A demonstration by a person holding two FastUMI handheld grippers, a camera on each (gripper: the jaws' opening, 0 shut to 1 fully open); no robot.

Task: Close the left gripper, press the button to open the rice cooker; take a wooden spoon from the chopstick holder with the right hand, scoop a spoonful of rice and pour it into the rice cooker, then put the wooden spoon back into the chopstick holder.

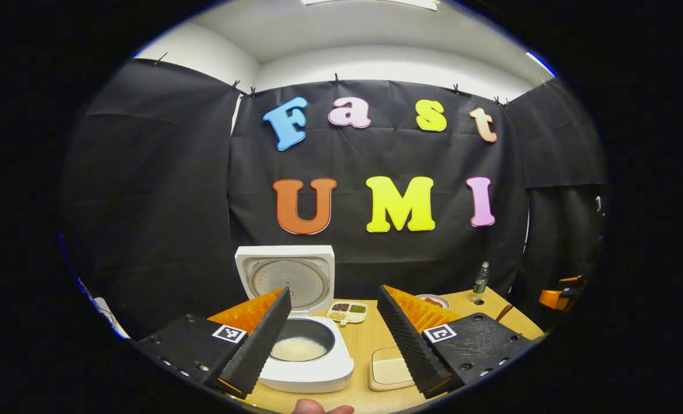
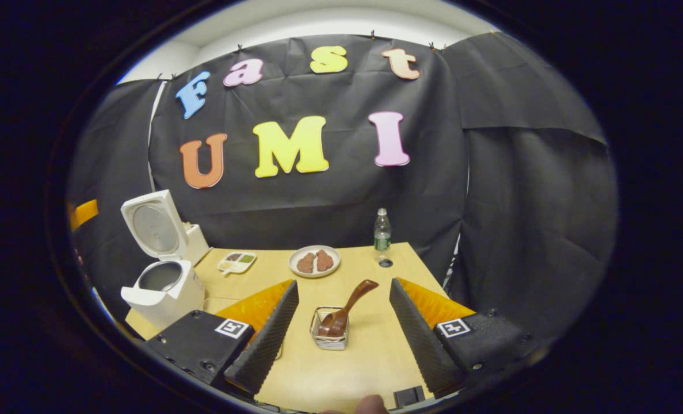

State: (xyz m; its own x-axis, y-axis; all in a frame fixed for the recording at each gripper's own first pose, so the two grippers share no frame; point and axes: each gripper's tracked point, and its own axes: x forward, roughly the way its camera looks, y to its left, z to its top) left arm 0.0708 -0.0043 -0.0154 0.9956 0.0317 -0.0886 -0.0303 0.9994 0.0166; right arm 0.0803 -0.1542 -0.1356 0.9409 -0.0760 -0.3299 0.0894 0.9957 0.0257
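In the left gripper view, the left gripper (image 1: 332, 339) has its two black ribbed fingers spread wide, with nothing between them. The white rice cooker (image 1: 306, 356) sits at about 6 o'clock, just past the left finger, which crosses in front of its near left edge. Its lid (image 1: 286, 279) stands upright and fully open, and the dark inner pot (image 1: 301, 339) holds a pale layer of rice (image 1: 298, 348). Just beside the cooker toward 5 o'clock lies a shallow cream rectangular dish (image 1: 390, 371) — partly behind the right finger. Behind the cooker, a small white divided tray of mixed grains (image 1: 347, 312) rests on the light wooden table (image 1: 364, 345).

In the right gripper view, the right gripper (image 2: 341, 328) is likewise opened wide and grasps nothing. Between its fingers, at 6 o'clock, stands the small wire-mesh chopstick holder (image 2: 329, 336), apart from both fingers. The brown wooden spoon (image 2: 347, 307) sits in it, handle tilted up toward 1 o'clock. Farther back, a round white plate with two brown pieces (image 2: 315, 261) lies near the middle of the table, and a clear plastic bottle with a green label (image 2: 382, 233) stands at the far edge — with a small dark cap-like object just in front of it. The open cooker is at 9 o'clock.
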